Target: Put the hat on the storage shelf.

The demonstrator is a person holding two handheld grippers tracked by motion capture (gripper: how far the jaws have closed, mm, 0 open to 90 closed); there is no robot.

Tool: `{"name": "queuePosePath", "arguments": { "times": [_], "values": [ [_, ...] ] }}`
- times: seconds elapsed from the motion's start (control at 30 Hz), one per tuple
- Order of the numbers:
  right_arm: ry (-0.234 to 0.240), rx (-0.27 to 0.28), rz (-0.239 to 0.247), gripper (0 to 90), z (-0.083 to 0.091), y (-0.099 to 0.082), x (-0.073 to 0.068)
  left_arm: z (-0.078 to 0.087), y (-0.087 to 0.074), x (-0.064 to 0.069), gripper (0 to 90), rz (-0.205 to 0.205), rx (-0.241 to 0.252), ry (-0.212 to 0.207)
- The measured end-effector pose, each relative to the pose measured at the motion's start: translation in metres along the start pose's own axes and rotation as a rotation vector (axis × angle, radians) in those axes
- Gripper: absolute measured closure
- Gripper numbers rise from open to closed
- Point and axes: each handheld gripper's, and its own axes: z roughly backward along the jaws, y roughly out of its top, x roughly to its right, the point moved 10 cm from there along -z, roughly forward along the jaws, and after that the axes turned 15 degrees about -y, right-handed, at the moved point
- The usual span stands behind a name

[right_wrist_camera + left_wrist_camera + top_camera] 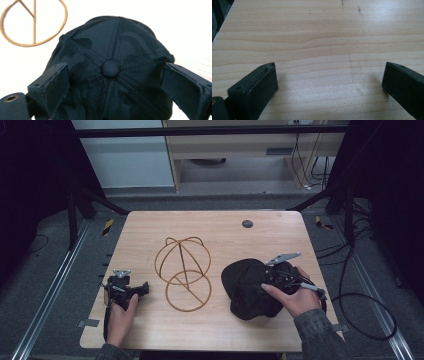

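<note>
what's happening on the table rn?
A person holds a gripper in each hand at a wooden table. The right gripper is open, jaws on either side of the crown of a black cap, around its top button, not closed on it. The left gripper is open above bare tabletop at the person's left. A wire cap stand sits between the two, with nothing on it.

right gripper (265, 287) jaw tips lost against the black cap (247, 287) in the high view | cap's lower part cut off by the bottom edge of the right gripper view | wire stand (33, 23) clipped at top-left there | left gripper (329, 80) jaws run off the frame
</note>
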Motion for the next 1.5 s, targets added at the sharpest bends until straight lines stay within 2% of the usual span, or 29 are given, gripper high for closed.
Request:
{"name": "queuePosePath", "arguments": {
  "times": [0.33, 0.57, 0.7, 0.93, 0.97, 1.03, 1.13, 1.2, 1.23, 1.5],
  "values": [
    [-0.007, -0.044, 0.002, 9.6, -0.016, -0.007, 0.000, 0.000, 0.000, 0.001, 0.0, -0.005, -0.003, -0.005],
    [-0.002, -0.057, 0.015, 17.1, -0.020, -0.010, 0.003, 0.000, -0.001, 0.002, 0.0, -0.007, -0.003, -0.007],
    [0.022, -0.078, 0.019, 27.9, -0.019, -0.014, 0.001, 0.000, -0.001, 0.003, 0.0, -0.006, -0.001, -0.007],
    [0.053, -0.075, 0.030, 46.4, -0.021, -0.016, -0.002, 0.000, -0.001, 0.003, 0.0, -0.007, -0.001, -0.008],
    [0.060, -0.072, 0.027, 51.8, -0.020, -0.015, -0.003, 0.000, -0.001, 0.004, 0.0, -0.006, -0.001, -0.007],
    [0.061, -0.067, 0.032, 53.8, -0.020, -0.014, -0.004, 0.000, -0.001, 0.004, 0.0, -0.007, -0.001, -0.007],
    [0.078, -0.069, 0.032, 64.0, -0.020, -0.014, -0.004, 0.000, -0.001, 0.004, 0.0, -0.007, -0.001, -0.008],
    [0.081, -0.069, 0.036, 66.4, -0.020, -0.013, -0.004, 0.000, -0.001, 0.004, 0.0, -0.007, -0.001, -0.009],
    [0.089, -0.067, 0.023, 71.7, -0.021, -0.012, -0.004, 0.001, -0.001, 0.004, 0.0, -0.009, -0.002, -0.008],
    [0.098, -0.051, 0.030, 82.0, -0.020, -0.007, -0.002, 0.001, -0.002, 0.004, 0.0, -0.009, -0.003, -0.010]
  ]
}}
